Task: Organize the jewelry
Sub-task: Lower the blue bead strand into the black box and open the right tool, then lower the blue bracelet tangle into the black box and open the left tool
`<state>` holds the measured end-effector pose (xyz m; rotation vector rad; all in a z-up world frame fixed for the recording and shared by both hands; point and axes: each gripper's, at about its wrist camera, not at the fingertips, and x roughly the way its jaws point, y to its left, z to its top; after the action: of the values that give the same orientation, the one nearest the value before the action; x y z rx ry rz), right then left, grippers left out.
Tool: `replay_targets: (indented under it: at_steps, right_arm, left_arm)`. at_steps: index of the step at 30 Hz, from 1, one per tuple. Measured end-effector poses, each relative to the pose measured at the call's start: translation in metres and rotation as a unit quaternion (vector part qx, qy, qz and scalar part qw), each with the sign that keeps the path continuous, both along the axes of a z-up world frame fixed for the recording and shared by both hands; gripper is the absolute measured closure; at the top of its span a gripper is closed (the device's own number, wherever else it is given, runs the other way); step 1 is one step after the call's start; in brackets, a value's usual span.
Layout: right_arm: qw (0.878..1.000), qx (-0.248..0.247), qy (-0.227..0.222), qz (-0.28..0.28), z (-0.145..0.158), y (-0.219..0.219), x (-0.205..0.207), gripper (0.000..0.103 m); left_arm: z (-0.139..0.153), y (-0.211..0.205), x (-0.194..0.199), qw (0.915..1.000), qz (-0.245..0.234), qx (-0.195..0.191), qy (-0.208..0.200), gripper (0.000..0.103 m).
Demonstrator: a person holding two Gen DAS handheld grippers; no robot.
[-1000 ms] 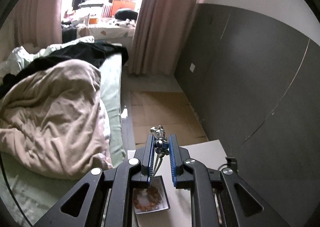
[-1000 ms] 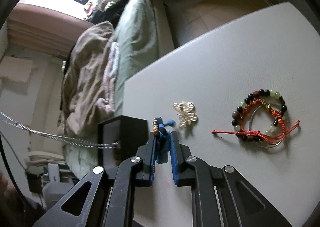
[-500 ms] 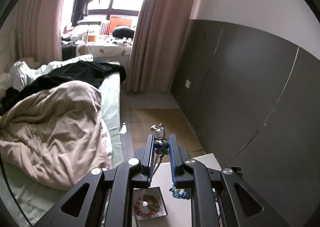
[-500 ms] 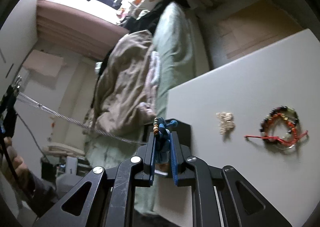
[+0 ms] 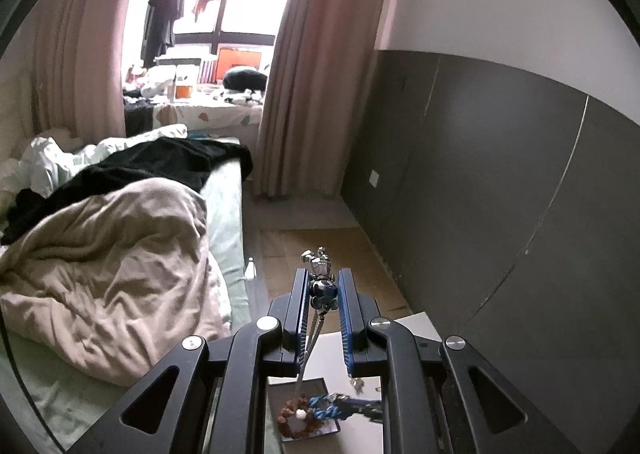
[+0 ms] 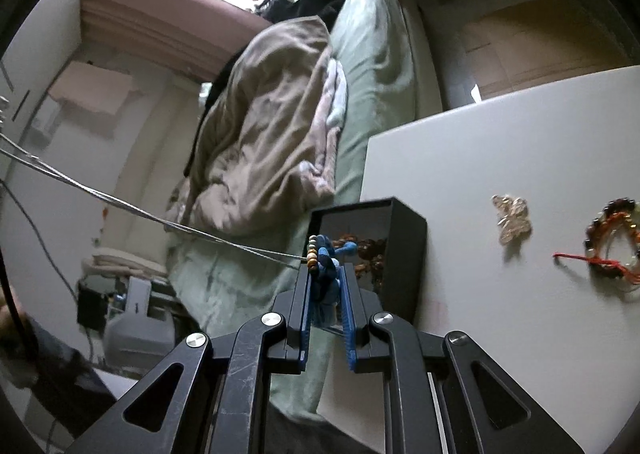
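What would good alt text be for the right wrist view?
The right tool grips a blue braided cord bracelet with small beads beside an open black jewelry box holding brown beads, at the edge of a white table. A silver chain stretches off to the left; a pale butterfly brooch and tangled bead bracelets lie on the table.

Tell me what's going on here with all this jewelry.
A person is sorting jewelry with two handheld grippers. The left gripper pinches a silver charm whose chain hangs down toward the black box. The right gripper grips a blue knotted cord with small beads, its jaws opening slightly, just in front of the box. A gold brooch and beaded bracelets lie on the white table.
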<state>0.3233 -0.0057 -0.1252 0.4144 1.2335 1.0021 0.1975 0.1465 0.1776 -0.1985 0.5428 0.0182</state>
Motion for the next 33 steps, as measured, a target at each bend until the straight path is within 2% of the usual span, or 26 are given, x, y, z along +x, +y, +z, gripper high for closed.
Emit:
replay_targets:
  at_steps: [2,4,5,9,18,25,30,33]
  right_arm:
    - [1.0,-0.005,0.01,0.012,-0.006,0.01,0.001,0.08]
    - [0.999,-0.018,0.019,0.018,-0.013,0.014,0.001,0.054]
    - [1.0,-0.023,0.015,0.012,-0.013,0.011,0.001,0.053]
    - [1.0,-0.018,0.011,-0.001,-0.008,-0.007,0.004,0.053]
    - [0.996,-0.013,0.012,-0.083,0.001,-0.072,0.024,0.052]
    - [0.994,-0.007,0.015,-0.106,0.004,-0.096,0.03,0.052]
    - [0.994,-0.019,0.02,-0.105,0.0,-0.097,0.029,0.053]
    - [0.994,-0.024,0.02,-0.103,-0.001,-0.097,0.028,0.053]
  left_arm:
    - [0.0,0.0,0.0,1.0,0.0,-0.001,0.001,0.089]
    - [-0.002,-0.001,0.002,1.0,-0.004,-0.005,0.005,0.089]
    - [-0.007,-0.002,0.005,0.9999,-0.007,-0.008,0.009,0.089]
    - [-0.026,-0.006,0.017,0.9991,-0.022,-0.022,0.029,0.089]
    - [-0.088,-0.026,0.044,0.9936,-0.052,-0.042,0.091,0.089]
    - [-0.156,-0.03,0.063,0.9855,-0.04,-0.052,0.156,0.088]
    - [-0.181,-0.019,0.075,0.9819,-0.006,-0.046,0.184,0.088]
    - [-0.199,-0.018,0.081,0.9745,-0.01,-0.048,0.219,0.087]
